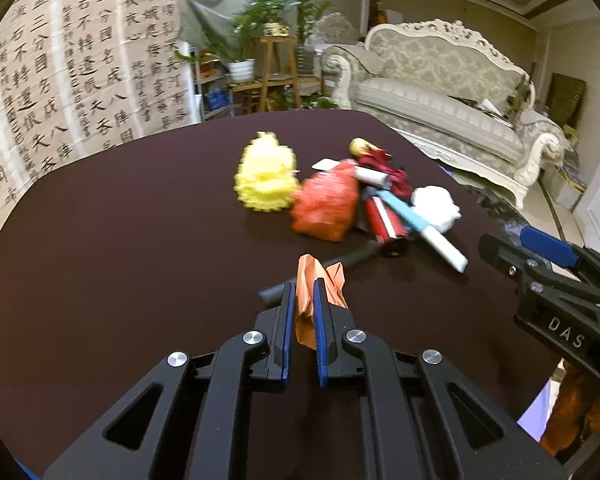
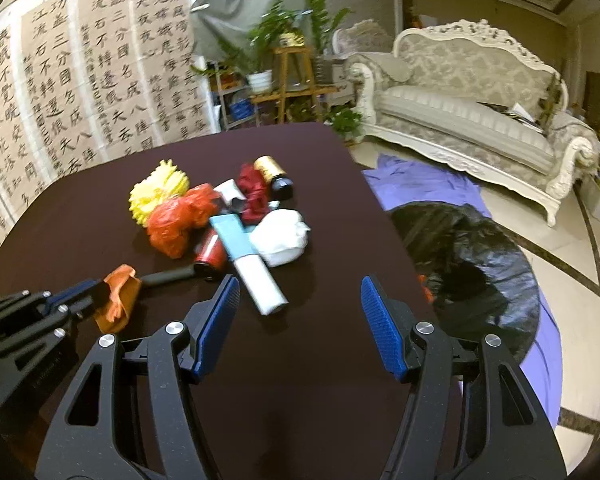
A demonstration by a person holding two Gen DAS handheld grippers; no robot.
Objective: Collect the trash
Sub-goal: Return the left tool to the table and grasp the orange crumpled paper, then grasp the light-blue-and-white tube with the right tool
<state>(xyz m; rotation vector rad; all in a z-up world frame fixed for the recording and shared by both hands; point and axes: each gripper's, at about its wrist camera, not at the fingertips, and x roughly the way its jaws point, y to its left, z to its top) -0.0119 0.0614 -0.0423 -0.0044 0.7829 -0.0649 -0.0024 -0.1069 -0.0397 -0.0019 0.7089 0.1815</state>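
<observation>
a dark brown table (image 2: 100, 216) fills the near part of both views, and beside its right edge on the floor a black trash bag (image 2: 468, 264) gapes open on a purple sheet (image 2: 424, 184). behind them stand a pale carved sofa (image 2: 472, 92), sheets of calligraphy (image 1: 60, 80) on the wall and potted plants (image 2: 284, 40) on a wooden stand. the trash lies in a loose heap near the middle of the table: a yellow ruffled wad (image 1: 266, 176) at the left, touching a crumpled orange-red plastic bag (image 1: 326, 206), then a white crumpled ball (image 1: 436, 202) at the right, a white and light blue tube (image 2: 246, 258) lying across the front of the heap, a red roller with a black handle (image 2: 210, 256), a dark red crumpled piece (image 2: 254, 194) and a gold-capped bottle (image 2: 274, 172) at the back. the right gripper (image 2: 300, 296) hangs over bare tabletop just in front of the tube, its blue pads standing wide apart with nothing between them. the left gripper (image 1: 302, 304) is clamped tight on a crumpled orange paper (image 1: 308, 296), which sticks out above and below its blue fingers, in front of the heap and just above the roller's handle.
</observation>
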